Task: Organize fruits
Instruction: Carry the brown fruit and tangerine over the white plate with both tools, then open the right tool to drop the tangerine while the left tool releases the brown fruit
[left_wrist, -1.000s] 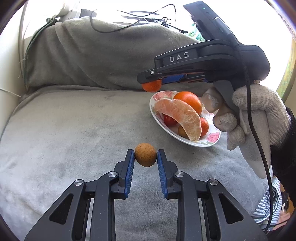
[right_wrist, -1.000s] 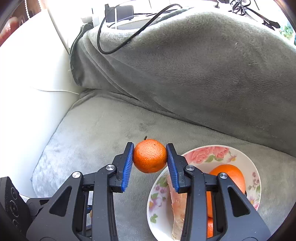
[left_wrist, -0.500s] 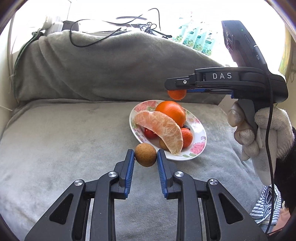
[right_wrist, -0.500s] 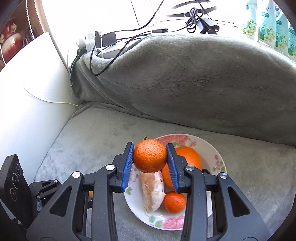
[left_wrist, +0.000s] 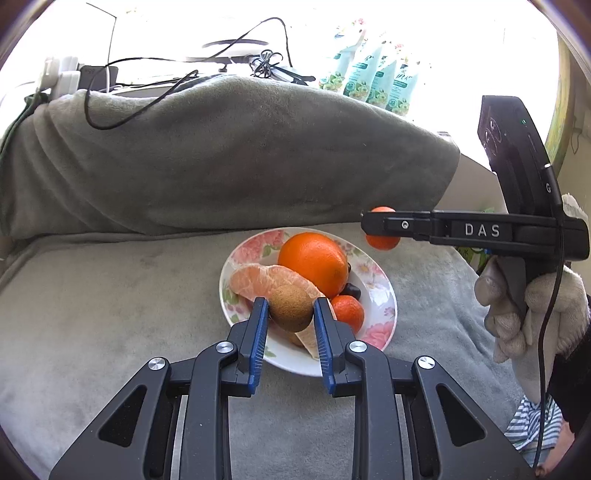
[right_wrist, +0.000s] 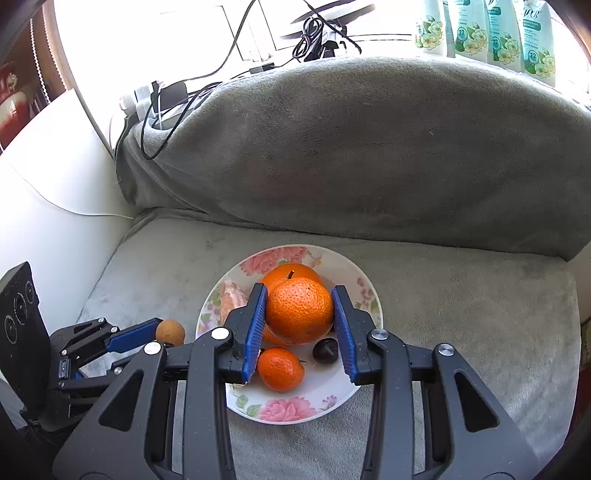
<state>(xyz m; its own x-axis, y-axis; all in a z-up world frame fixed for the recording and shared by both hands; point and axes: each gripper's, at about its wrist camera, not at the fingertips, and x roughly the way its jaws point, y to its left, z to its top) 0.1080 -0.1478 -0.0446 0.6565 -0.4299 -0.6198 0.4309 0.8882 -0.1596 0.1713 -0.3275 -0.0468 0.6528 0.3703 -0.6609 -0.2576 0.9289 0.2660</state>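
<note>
My left gripper (left_wrist: 290, 310) is shut on a brown kiwi (left_wrist: 291, 307) and holds it over the near rim of a floral plate (left_wrist: 380, 295). The plate holds a large orange (left_wrist: 314, 258), a peeled citrus segment (left_wrist: 258, 277), a small tangerine (left_wrist: 347, 312) and a dark cherry (left_wrist: 351, 290). My right gripper (right_wrist: 300, 312) is shut on a mandarin (right_wrist: 300, 310) above the middle of the plate (right_wrist: 332, 391). In the right wrist view the kiwi (right_wrist: 170, 331) sits left of the plate.
The plate rests on a grey blanket-covered sofa seat (left_wrist: 110, 295) with a draped backrest (right_wrist: 351, 147) behind. Cables (left_wrist: 110, 103) and chargers lie on the sill, with green-labelled bottles (right_wrist: 498, 33) at the right. A white armrest (right_wrist: 44, 192) is at the left.
Both grippers have moved toward the plate with their fruit. The kiwi now hangs over the plate's near rim, and the mandarin has moved from its left edge to above its middle.
</note>
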